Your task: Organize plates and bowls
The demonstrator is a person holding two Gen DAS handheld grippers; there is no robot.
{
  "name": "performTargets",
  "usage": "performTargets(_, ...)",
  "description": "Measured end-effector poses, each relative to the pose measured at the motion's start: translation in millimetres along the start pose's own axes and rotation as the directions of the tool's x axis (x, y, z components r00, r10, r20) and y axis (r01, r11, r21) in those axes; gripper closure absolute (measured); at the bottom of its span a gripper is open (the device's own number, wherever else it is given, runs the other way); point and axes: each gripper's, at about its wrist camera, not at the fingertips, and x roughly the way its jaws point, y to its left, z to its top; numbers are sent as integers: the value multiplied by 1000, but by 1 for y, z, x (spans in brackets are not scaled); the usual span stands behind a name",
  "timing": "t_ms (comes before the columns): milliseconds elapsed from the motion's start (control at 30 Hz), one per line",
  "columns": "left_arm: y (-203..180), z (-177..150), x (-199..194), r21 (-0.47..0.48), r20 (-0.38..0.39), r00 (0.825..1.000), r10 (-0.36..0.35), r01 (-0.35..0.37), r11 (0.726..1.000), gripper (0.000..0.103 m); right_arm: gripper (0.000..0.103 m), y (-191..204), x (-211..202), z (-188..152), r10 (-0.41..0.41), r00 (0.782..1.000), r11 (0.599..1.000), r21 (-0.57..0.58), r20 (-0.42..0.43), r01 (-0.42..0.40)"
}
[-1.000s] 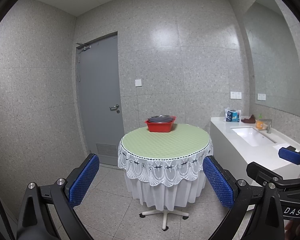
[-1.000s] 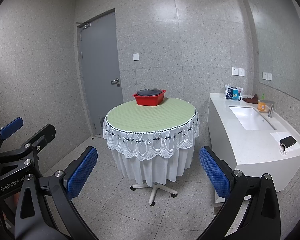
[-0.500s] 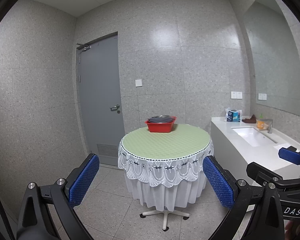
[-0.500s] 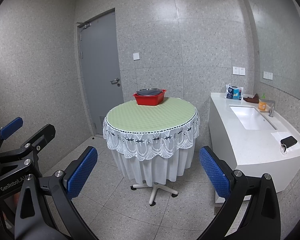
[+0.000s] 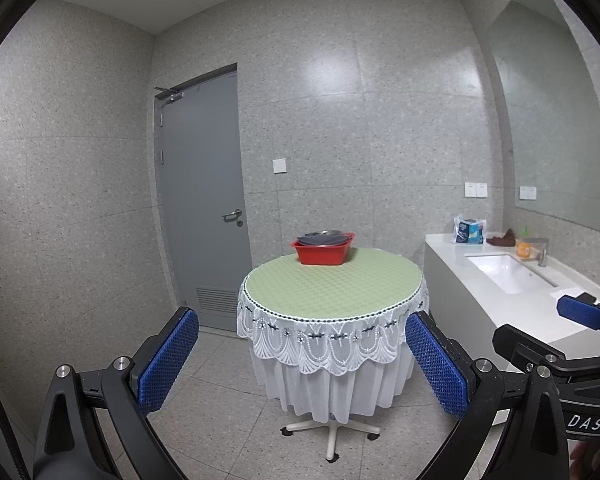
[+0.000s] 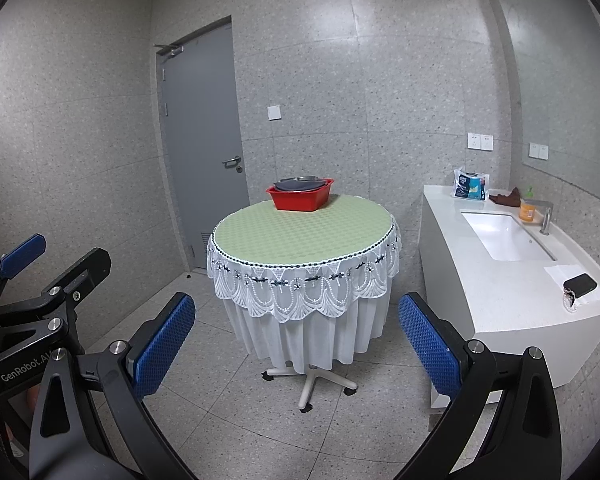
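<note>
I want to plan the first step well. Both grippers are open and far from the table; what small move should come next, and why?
Probably step toward the round table and bring both grippers closer. The red tub with the dark dishes sits at the table's far edge, and the left gripper and right gripper are open, holding nothing, well short of it.

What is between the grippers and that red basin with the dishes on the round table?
Nothing visible blocks it. Both the left gripper and right gripper are open, short of the table; only bare tablecloth lies before the red basin at the far edge.
</note>
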Motion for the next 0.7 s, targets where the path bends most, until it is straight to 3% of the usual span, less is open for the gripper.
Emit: performTargets(700,-31,13,20,15,-23,999,31,-30,999,1,0,-25,20,9,40,999,999,11,-21,-40)
